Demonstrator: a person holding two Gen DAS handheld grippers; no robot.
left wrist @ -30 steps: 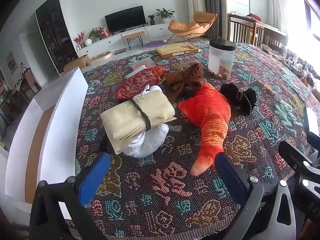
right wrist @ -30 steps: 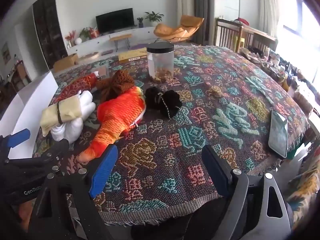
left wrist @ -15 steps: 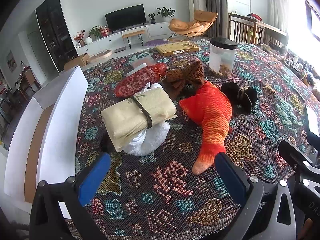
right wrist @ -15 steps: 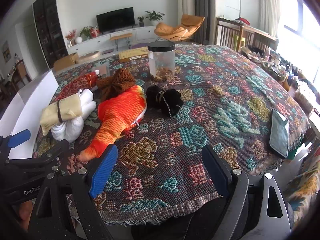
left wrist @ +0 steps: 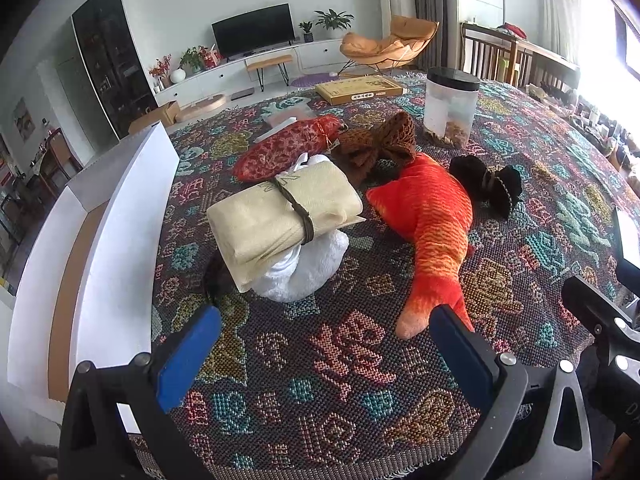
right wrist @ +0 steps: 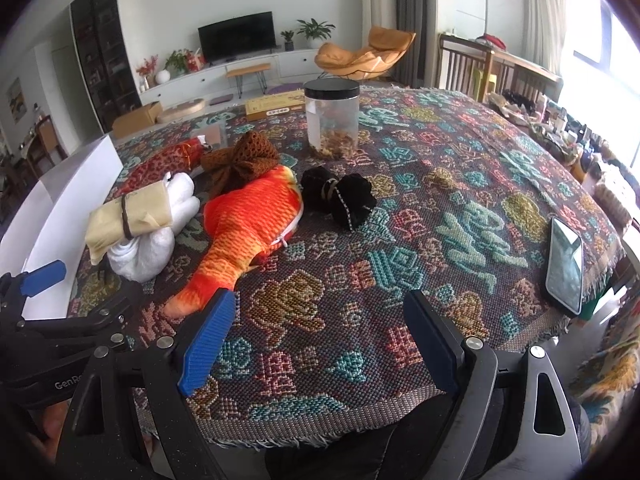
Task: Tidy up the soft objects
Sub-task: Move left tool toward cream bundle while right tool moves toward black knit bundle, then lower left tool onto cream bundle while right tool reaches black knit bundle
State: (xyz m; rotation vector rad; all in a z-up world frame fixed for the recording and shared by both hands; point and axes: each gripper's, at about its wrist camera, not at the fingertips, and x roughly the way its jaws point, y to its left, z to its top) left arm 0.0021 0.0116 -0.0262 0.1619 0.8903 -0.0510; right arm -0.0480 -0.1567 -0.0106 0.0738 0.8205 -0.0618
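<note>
While both grippers hang over the near edge of the surface (left wrist: pixel 360 364), which wears a dark woven cloth with bright shapes, nothing is in them. The left gripper (left wrist: pixel 324 344) has its blue pads wide apart and holds nothing, and the right gripper (right wrist: pixel 316 328) is wide open too, with only cloth between its pads. The soft things lie in a bunch toward the left side of the surface. A cream folded cloth roll tied with a brown cord (left wrist: pixel 280 220) rests on top of a white fluffy bundle (left wrist: pixel 308 268), near the left edge. Just to the right of them lies an orange plush fish (left wrist: pixel 428 224), with its tail pointing at the near edge and ending close to the right pad of the left gripper. Behind the roll is a red patterned soft pouch (left wrist: pixel 288 148), and beside it a brown knitted bundle tied like a bow (left wrist: pixel 380 144) touches the head of the fish. A black fuzzy bundle with a cord around it (left wrist: pixel 488 184) sits just to the right of the fish. Farther back stands a clear plastic jar with a black lid (left wrist: pixel 450 108), and a flat yellow box (left wrist: pixel 360 89) lies at the far edge. A phone (right wrist: pixel 566 264) lies flat by the right edge. A white open box (left wrist: pixel 120 232) stands against the left edge.
</note>
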